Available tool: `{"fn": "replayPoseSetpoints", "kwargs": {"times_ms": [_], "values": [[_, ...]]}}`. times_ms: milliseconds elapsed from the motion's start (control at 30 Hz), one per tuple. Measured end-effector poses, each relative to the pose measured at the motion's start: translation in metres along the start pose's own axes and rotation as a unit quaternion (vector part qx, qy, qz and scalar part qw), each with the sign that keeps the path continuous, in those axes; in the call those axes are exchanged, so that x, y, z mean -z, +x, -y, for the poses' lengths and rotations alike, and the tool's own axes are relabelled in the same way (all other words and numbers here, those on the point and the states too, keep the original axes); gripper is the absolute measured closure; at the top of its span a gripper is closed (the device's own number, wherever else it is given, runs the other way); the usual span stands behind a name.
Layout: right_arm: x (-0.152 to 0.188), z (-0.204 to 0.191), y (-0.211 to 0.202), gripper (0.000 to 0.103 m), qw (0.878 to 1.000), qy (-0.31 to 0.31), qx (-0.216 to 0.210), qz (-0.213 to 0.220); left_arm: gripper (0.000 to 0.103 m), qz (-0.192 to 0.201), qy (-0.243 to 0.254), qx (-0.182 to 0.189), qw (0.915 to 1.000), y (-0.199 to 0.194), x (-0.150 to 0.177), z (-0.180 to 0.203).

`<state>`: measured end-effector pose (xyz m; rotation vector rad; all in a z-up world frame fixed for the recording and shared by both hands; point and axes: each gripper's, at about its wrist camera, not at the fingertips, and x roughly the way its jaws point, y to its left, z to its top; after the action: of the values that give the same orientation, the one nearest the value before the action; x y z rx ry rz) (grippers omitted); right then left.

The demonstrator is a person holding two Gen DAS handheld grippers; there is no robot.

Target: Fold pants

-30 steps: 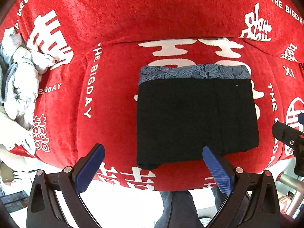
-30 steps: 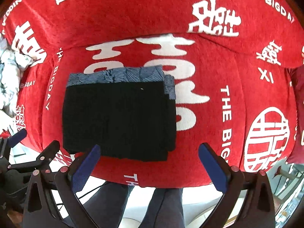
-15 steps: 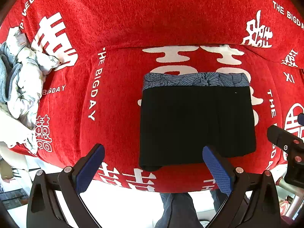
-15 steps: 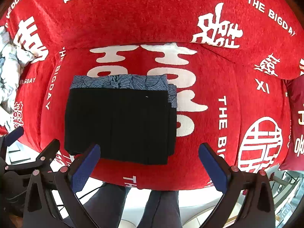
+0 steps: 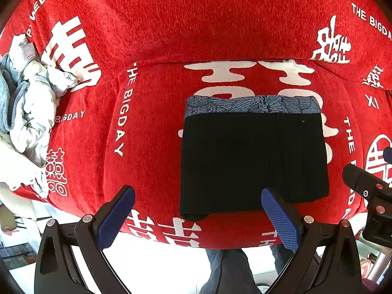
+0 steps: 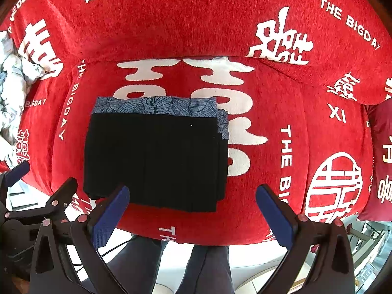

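The black pants (image 5: 252,159) lie folded into a flat rectangle on the red sofa seat (image 5: 147,147), with a blue patterned band along the far edge. They also show in the right wrist view (image 6: 154,156). My left gripper (image 5: 198,218) is open and empty, held back over the seat's front edge, near the pants' front left corner. My right gripper (image 6: 193,218) is open and empty, over the front edge at the pants' front right. Each gripper shows at the edge of the other's view.
The red cover with white lettering also drapes the sofa backrest (image 5: 196,24). A heap of pale and grey clothes (image 5: 27,103) lies at the seat's left end. A dark red cushion (image 6: 382,159) sits at the right. The person's legs (image 6: 171,264) and the floor are below.
Both grippers have drawn back from the sofa and a little upward, so the folded pants sit lower and smaller in the views. The pants have not moved.
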<state>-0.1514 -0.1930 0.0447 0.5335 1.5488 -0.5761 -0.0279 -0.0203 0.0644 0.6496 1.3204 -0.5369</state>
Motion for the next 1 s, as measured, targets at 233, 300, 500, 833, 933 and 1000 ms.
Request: {"fn": "replayPoseSetpoints", "kwargs": {"times_ms": [233, 300, 500, 833, 933, 1000], "values": [[-0.0013, -0.0001, -0.0001, 0.0, 1.0, -0.001, 0.002, 0.0, 0.0, 0.002, 0.0, 0.001, 1.0, -0.0003, -0.0011, -0.0006], [-0.0014, -0.0002, -0.0001, 0.0, 1.0, -0.001, 0.002, 0.0, 0.0, 0.002, -0.001, 0.002, 1.0, -0.0002, -0.0019, -0.0009], [-0.0022, -0.0007, -0.0001, 0.0, 1.0, -0.002, 0.003, -0.001, 0.0, 0.001, 0.0, -0.001, 1.0, 0.0003, -0.003, -0.0008], [-0.0048, 0.0003, 0.0014, 0.0, 1.0, -0.004, 0.003, -0.004, 0.0, 0.001, 0.004, 0.0, 1.0, 0.0006, -0.0044, 0.0016], [-0.0045, 0.0, 0.0015, 0.0, 1.0, -0.005, 0.003, -0.004, 0.0, 0.001, 0.004, 0.0, 1.0, 0.001, -0.0048, 0.0023], [-0.0038, -0.0001, 0.0013, 0.0, 1.0, -0.004, 0.003, -0.004, 0.0, 0.001, 0.004, 0.0, 1.0, 0.0007, -0.0047, 0.0024]]}}
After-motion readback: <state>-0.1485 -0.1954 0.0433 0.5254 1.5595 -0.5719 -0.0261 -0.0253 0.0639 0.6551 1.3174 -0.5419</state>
